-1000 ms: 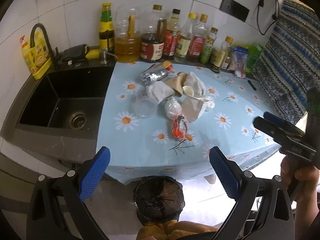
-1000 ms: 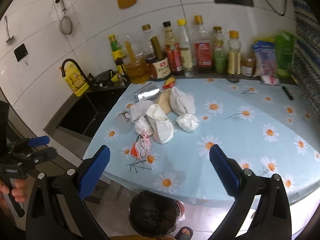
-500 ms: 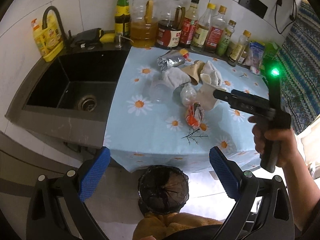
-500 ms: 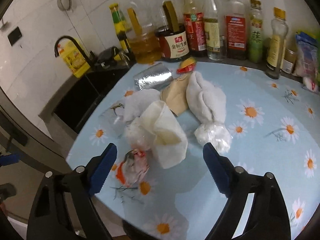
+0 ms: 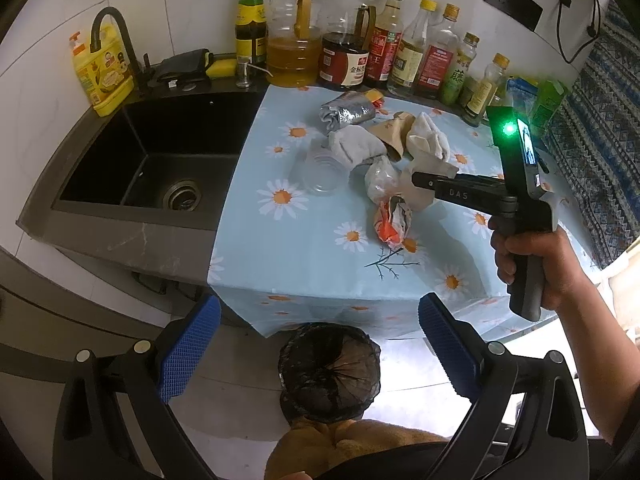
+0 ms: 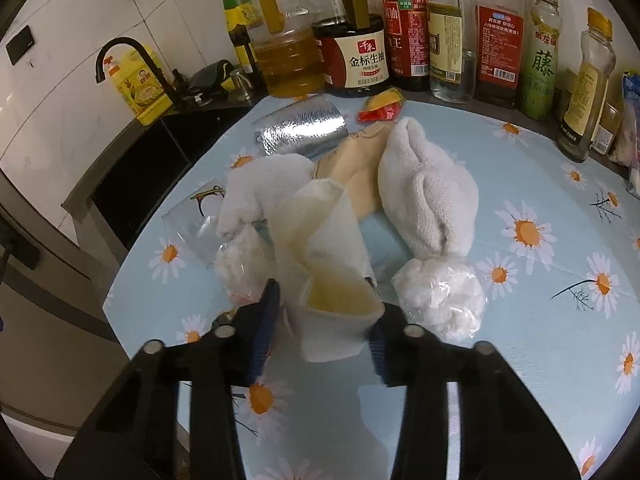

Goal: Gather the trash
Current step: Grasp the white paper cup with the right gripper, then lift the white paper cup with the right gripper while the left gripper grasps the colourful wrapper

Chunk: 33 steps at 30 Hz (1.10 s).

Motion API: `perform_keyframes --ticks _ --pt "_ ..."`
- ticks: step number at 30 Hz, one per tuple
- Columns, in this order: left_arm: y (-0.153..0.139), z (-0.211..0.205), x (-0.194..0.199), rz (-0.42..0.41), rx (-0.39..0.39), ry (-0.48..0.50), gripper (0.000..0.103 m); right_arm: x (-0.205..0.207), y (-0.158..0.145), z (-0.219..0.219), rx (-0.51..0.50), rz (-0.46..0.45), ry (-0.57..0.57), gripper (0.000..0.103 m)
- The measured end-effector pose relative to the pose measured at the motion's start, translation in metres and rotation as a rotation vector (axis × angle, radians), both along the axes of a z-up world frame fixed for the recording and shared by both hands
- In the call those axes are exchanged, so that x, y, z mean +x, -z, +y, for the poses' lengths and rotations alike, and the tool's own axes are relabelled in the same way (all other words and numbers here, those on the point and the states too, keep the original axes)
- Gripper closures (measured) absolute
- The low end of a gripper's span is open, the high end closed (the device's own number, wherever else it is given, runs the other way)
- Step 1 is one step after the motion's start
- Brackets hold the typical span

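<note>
Now, left wrist view:
Left gripper [image 5: 319,344]: jaws spread wide with nothing between them, held off the front edge of the surface [image 5: 304,248], above the bin.
Bin [image 5: 329,372]: lined with a black bag, standing on the floor just in front of the surface's front edge.
Trash pile [image 5: 380,160]: on the daisy-print surface, behind the bin; a silver foil pouch [image 5: 347,113] at the back of the pile, a red-and-white wrapper [image 5: 393,221] at its front, a clear plastic cup [image 5: 320,172] on its sink side.
Right gripper [image 5: 420,180]: reaching into the pile from the side away from the sink [image 5: 160,160]; jaw tips hidden among the trash.
Right hand [image 5: 536,256]: wrapped around the gripper's handle.

Right wrist view:
Right gripper [image 6: 323,318]: jaws narrowed around a paper cup, one blue pad [image 6: 264,328] on each side; whether they press it I cannot tell.
Paper cup [image 6: 336,320]: lying on its side at the front of the pile.
White cloth bundle [image 6: 428,192]: behind the cup.
Clear bag of white scraps [image 6: 440,300]: just beside the cup.
Bottles [image 6: 408,36]: lined along the wall behind the pile.
</note>
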<state>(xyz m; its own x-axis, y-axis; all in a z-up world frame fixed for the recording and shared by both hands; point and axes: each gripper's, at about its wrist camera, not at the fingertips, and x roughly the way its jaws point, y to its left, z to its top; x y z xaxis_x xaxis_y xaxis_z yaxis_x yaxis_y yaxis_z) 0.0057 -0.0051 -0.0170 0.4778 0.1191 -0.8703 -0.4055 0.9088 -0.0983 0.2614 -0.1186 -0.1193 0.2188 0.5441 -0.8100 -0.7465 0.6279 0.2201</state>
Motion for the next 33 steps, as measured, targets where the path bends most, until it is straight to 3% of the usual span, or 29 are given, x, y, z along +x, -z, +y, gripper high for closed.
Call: perform_keyframes --ticks 14,25,33 --pt "0.013 -0.009 0.017 -0.006 -0.023 0.048 0.007 -0.006 -0.042 -0.030 0.095 -0.017 0.028 0.069" --pt "0.045 -0.014 0.057 -0.016 -0.136 0.149 0.007 -0.040 -0.091 -0.099 0.188 -0.061 0.100 0.069" --pt "0.060 -0.025 0.099 0.010 -0.111 0.266 0.007 -0.077 -0.126 -0.154 0.268 -0.080 0.192 0.069"
